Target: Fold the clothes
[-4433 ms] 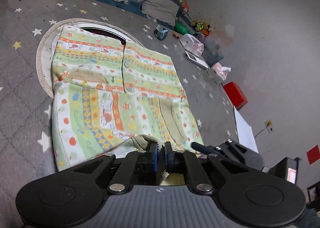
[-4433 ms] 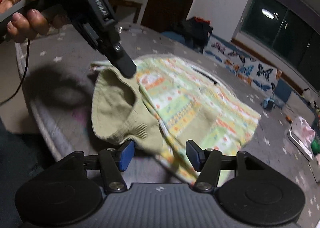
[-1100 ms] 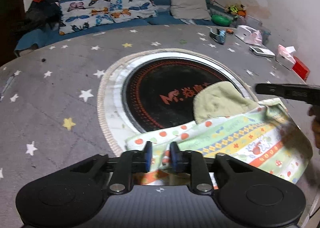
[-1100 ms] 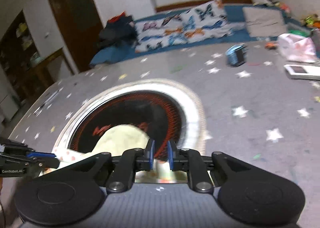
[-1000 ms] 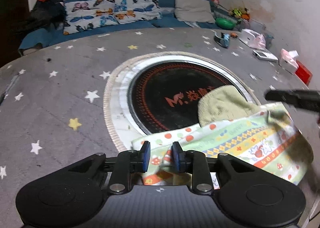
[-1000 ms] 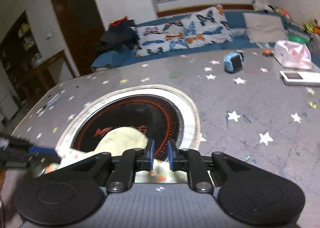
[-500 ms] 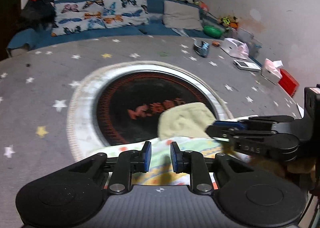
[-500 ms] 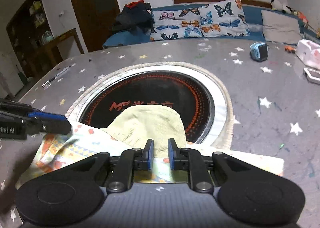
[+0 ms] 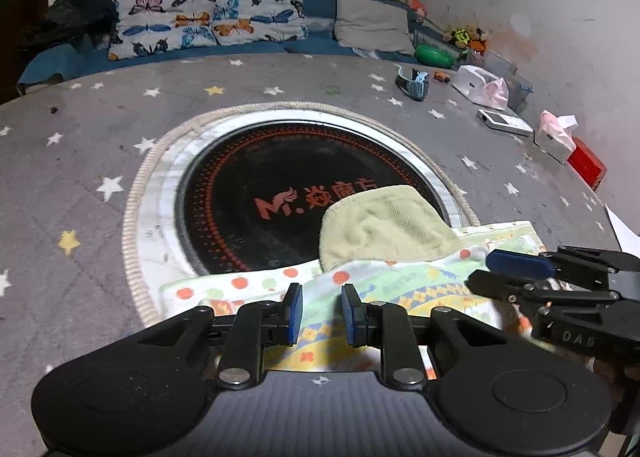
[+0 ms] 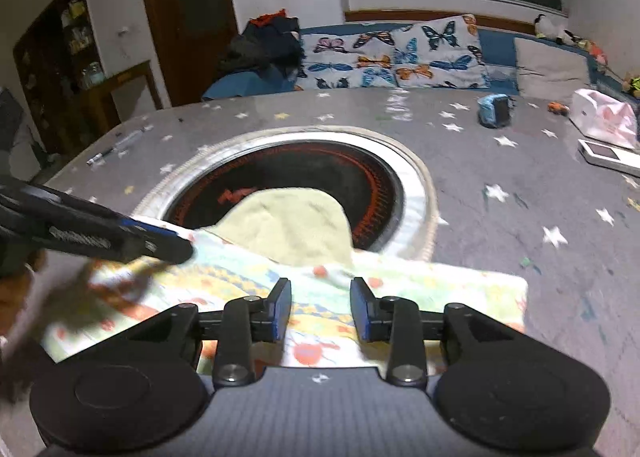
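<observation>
A folded patterned garment in green, yellow and orange stripes lies flat on the grey star-print table, and it also shows in the right wrist view. Its plain olive hood lies over the black round inset; the hood also shows in the right wrist view. My left gripper is open just above the garment's near edge, holding nothing. My right gripper is open over the garment, holding nothing. Each gripper shows from the side in the other's view.
A black round inset with a braided rim sits mid-table. A blue watch, tissue packs, a white remote and a red box lie far right. A pen lies at the left edge. Butterfly cushions line the bench behind.
Both grippers have opened and let go of the garment, which now lies flat and folded. The right gripper's jaws have spread wider than half a second ago.
</observation>
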{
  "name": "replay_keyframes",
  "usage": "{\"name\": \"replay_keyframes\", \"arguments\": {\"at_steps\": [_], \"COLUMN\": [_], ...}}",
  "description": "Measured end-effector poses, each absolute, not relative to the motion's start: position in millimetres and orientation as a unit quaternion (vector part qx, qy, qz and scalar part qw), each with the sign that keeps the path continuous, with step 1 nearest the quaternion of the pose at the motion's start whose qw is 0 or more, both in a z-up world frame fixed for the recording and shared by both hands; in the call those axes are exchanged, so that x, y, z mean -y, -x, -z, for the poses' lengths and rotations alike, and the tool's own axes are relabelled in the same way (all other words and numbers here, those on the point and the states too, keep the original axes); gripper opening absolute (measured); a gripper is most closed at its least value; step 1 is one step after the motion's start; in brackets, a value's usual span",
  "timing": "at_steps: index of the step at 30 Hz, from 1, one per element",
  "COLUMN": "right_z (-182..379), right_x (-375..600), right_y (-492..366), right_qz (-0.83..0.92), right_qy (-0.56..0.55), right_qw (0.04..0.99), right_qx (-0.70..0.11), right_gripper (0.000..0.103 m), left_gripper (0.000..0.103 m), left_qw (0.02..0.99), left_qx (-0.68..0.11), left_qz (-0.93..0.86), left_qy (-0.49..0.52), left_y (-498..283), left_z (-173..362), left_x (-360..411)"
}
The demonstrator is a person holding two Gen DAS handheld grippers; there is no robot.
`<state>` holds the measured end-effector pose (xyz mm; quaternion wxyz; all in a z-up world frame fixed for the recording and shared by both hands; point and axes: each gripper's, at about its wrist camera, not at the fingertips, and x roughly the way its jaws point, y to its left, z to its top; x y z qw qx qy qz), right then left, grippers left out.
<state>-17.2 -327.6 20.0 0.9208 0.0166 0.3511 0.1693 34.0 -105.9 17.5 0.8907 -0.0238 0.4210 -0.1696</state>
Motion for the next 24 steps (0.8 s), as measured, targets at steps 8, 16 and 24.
{"name": "replay_keyframes", "arguments": {"at_steps": [8, 16, 24], "right_z": [-29.8, -21.5, -16.8], "right_x": [322.1, 312.0, 349.9], "right_y": [43.5, 59.7, 82.4], "right_qz": [-0.177, -0.183, -0.141], "right_qy": [-0.004, 0.015, 0.009], "right_qw": [0.929, 0.928, 0.931], "right_qx": [-0.326, -0.325, -0.337], "right_gripper": [0.042, 0.047, 0.047], "left_gripper": [0.023, 0.023, 0.023], "left_qw": [0.899, 0.903, 0.905], "left_qx": [-0.407, -0.402, -0.401], "left_qz": [0.157, 0.144, 0.136], "left_qy": [0.023, 0.036, 0.044], "left_y": [-6.3, 8.8, 14.4], "left_z": [-20.5, -17.1, -14.3], "left_x": [83.5, 64.9, 56.8]}}
